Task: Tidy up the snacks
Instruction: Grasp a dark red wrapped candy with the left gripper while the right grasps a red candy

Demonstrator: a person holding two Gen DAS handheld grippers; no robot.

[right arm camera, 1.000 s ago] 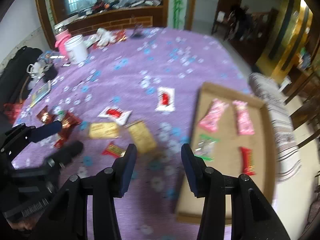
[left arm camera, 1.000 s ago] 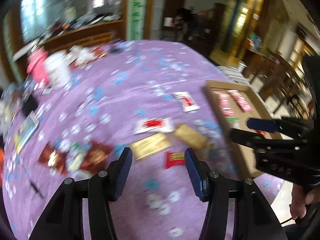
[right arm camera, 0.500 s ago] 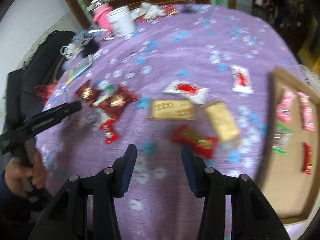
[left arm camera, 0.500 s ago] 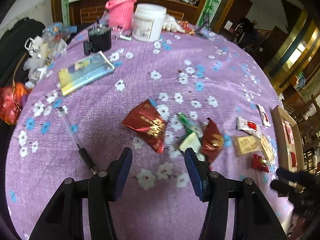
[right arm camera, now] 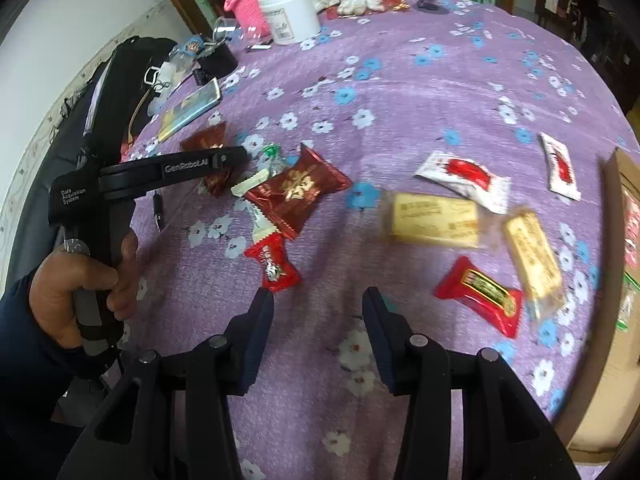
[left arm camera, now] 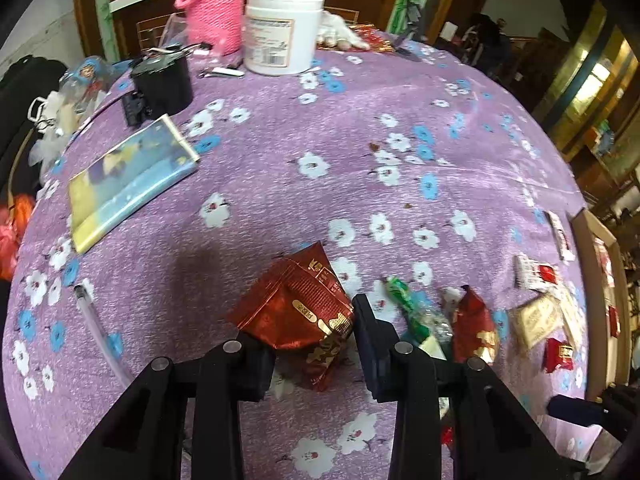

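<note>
Snack packets lie on the purple flowered tablecloth. My left gripper is open, its jaws on either side of a dark red foil packet; it also shows in the right wrist view. Next to it lie a green-white wrapper and a second dark red packet. My right gripper is open and empty above bare cloth, near a small red candy. Two beige bars, a red bar and white-red sachets lie to its right.
A cardboard tray holding snacks sits at the table's right edge. At the far side stand a white tub, a pink knitted holder and a black device. A blue-yellow booklet and a pen lie left.
My left gripper swung left from the tray side and dropped around the dark red packet. My right gripper swung left from the tray toward the loose snacks. Both stayed open.
</note>
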